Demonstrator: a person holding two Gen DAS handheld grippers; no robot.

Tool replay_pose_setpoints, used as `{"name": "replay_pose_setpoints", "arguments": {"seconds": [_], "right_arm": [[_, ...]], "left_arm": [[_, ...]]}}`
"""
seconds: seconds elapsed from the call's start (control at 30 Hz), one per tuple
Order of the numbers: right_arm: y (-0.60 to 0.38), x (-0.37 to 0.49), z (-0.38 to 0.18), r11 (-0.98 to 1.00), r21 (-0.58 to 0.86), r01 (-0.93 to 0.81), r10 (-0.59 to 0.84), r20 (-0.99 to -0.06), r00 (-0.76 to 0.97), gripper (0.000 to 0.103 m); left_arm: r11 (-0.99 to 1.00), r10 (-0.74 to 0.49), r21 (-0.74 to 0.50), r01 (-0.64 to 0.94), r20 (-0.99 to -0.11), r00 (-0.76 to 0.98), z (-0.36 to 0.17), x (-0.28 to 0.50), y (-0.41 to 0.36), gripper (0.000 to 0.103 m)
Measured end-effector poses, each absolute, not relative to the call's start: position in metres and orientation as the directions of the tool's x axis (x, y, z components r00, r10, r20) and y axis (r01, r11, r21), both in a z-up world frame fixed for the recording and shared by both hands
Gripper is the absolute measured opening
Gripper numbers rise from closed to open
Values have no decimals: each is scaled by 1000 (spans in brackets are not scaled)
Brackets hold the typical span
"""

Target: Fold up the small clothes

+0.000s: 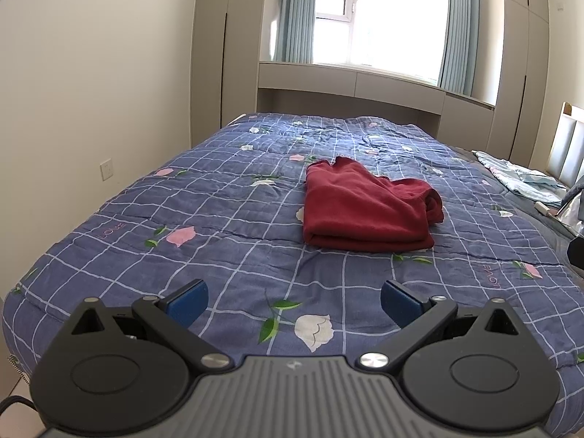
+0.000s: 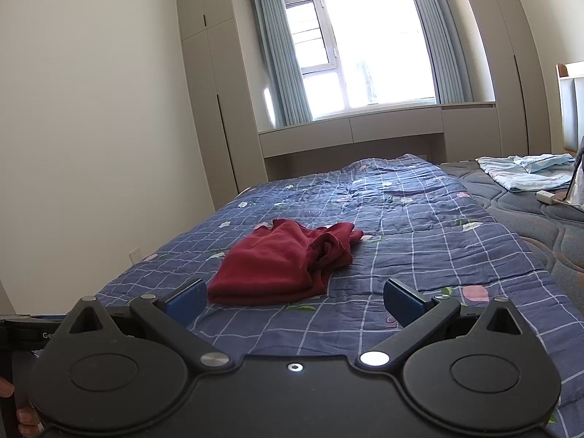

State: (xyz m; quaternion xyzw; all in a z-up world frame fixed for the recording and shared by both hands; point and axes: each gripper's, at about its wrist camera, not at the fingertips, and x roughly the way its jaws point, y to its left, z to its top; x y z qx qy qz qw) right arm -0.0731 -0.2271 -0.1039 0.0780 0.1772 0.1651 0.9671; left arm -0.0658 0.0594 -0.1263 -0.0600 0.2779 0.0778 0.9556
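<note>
Lying folded on the blue checked quilt [image 1: 226, 226], the red garment [image 1: 365, 208] sits right of centre in the left wrist view and just left of centre in the right wrist view [image 2: 288, 266], its thick folded edge toward the cameras and a bunched, looser part at its right side. The left gripper [image 1: 294, 304] is at the bottom of its frame with its blue-padded fingers [image 1: 188, 306] spread wide, nothing between them, well short of the garment. The right gripper [image 2: 295, 303] is likewise wide open and empty, its left pad close to the garment's near corner in the frame. Pale blue bedding [image 2: 525, 171] lies at the right edge, on a grey mattress [image 2: 529, 219]. Beyond the bed are a window [image 2: 372, 47], blue curtains and beige wardrobes.
</note>
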Motion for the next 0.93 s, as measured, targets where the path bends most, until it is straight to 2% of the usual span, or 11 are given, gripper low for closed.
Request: {"name": "replay_pose_setpoints", "arguments": {"seconds": [0.73,0.93], "right_arm": [[-220,-67,-113,937,214,-278,338,-341,877,102],[-218,-60,-119,938,214,-274,336,-356,872,102]], "left_arm": [[981,121,-56,-184,-566,815,-132,-61,64,103],[981,128,-55,-188,-549,826,-133,-58,69,103]]}}
